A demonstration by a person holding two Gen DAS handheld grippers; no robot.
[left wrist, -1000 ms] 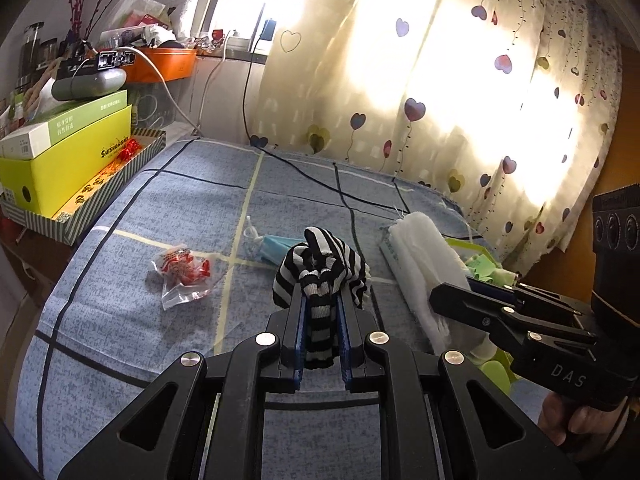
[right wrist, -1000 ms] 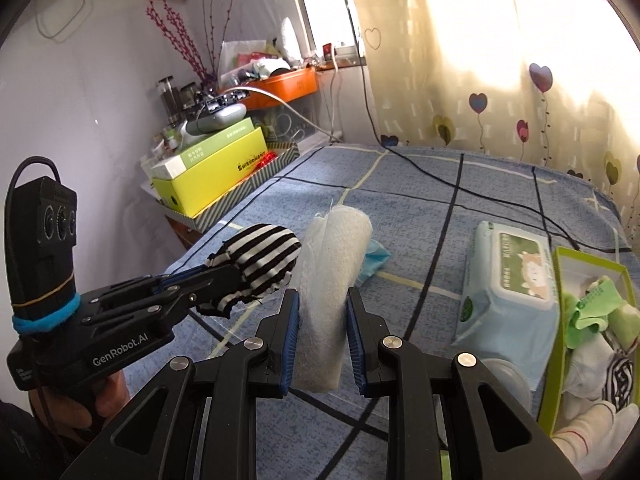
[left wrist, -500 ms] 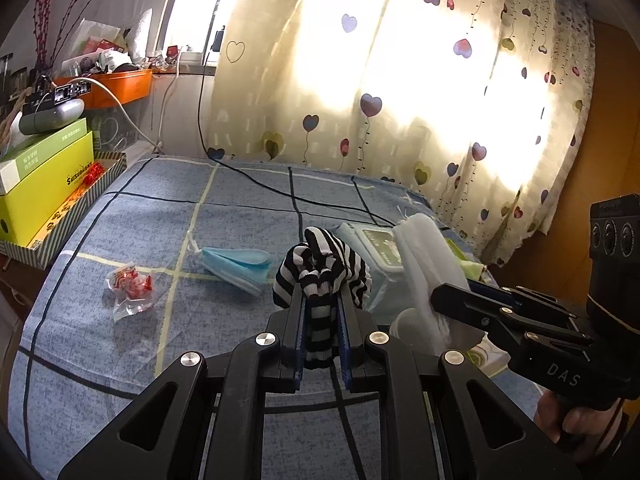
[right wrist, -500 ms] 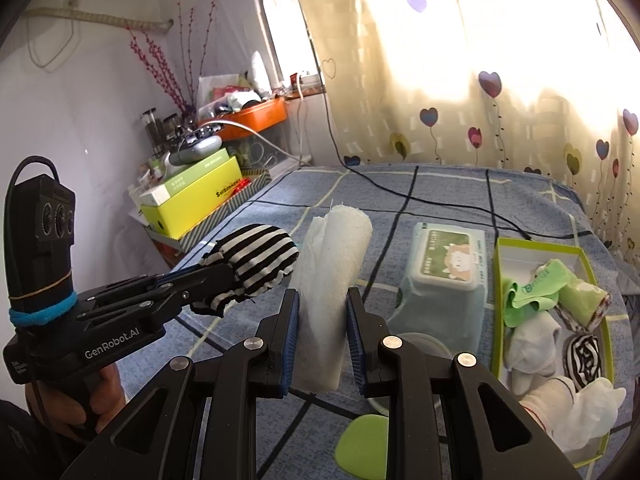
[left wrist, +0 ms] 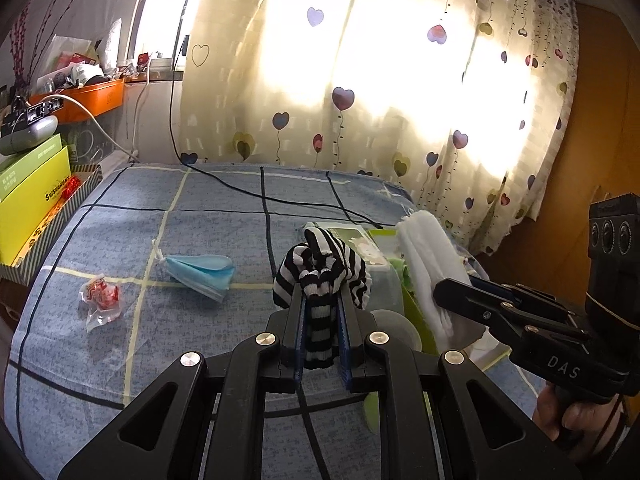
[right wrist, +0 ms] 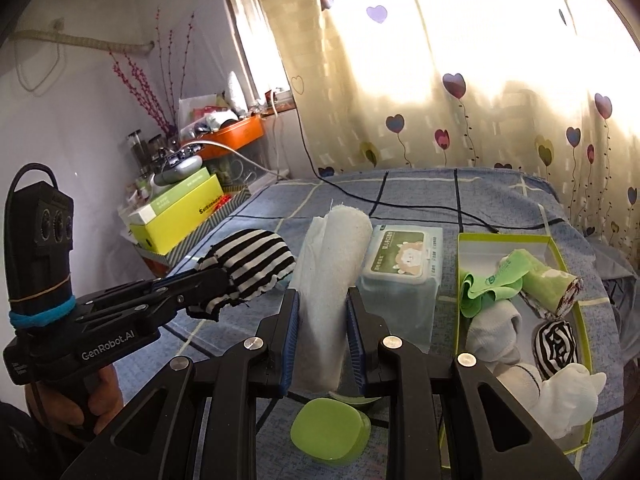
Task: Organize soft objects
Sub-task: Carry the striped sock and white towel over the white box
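Striped sock (left wrist: 322, 276): pinched in my left gripper (left wrist: 322, 332), aloft over bedspread (left wrist: 168, 332). White towel roll (right wrist: 334, 280): clamped in my right gripper (right wrist: 322, 344). Step: carrying. Next, likely: lower both into green box (right wrist: 464, 248) holding other soft items.

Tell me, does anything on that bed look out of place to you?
Yes: a crumpled blue face mask and a torn red-and-clear wrapper lie loose on the blue bedspread, well away from the green box that holds the socks and cloths.
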